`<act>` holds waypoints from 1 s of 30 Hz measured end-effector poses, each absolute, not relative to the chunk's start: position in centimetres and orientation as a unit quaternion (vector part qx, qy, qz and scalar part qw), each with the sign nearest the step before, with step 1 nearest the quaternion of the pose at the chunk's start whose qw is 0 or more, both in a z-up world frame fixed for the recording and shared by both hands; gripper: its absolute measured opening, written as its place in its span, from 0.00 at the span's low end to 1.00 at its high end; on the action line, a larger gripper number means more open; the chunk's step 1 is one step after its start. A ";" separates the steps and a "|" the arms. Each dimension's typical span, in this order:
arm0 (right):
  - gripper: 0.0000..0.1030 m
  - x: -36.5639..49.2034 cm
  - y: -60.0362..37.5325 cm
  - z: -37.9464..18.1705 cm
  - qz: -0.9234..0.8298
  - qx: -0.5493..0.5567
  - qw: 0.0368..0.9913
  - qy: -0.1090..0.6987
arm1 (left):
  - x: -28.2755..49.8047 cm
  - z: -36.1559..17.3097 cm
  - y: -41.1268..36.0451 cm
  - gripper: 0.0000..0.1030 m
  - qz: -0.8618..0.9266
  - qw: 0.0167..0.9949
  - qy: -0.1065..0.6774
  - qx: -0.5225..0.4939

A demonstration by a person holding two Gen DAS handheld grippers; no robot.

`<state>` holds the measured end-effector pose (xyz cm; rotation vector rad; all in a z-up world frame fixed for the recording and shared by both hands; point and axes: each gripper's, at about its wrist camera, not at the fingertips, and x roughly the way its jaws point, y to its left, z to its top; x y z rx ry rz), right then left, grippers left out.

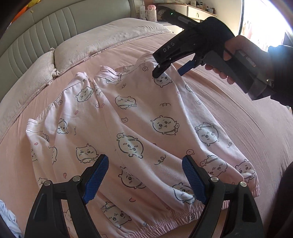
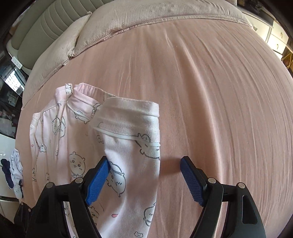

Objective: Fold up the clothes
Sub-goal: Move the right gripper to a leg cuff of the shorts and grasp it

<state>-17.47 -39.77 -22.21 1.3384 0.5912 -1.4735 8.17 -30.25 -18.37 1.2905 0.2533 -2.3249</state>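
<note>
A pale pink pyjama garment printed with cartoon animals lies spread flat on the pink bed sheet. Its gathered elastic hem is nearest me. My left gripper hovers open over the hem end, with cloth below the jaws and nothing pinched. In the left wrist view a hand holds my right gripper over the garment's far right corner. In the right wrist view that gripper is open. The garment's turned-back white-lined end lies under its left finger, and bare sheet lies under the right.
Checked pillows and a padded headboard close off the far side of the bed. A nightstand with a pink bottle and white drawers stand beyond. A blue-and-white cloth heap lies off the bed's left edge.
</note>
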 end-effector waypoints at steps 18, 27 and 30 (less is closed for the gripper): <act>0.67 -15.7 -42.2 -22.6 -0.564 0.559 0.561 0.234 | 4.3 -17.7 -18.7 0.99 -0.865 0.170 -0.094 0.463; 0.32 -16.6 -41.2 -22.7 -0.558 0.578 0.540 0.252 | 4.6 -19.5 -11.7 0.99 -0.863 0.090 -0.210 0.450; 0.24 -16.4 -41.0 -22.8 -0.553 0.582 0.540 0.253 | 4.9 -20.3 -10.3 0.99 -0.855 0.093 -0.257 0.441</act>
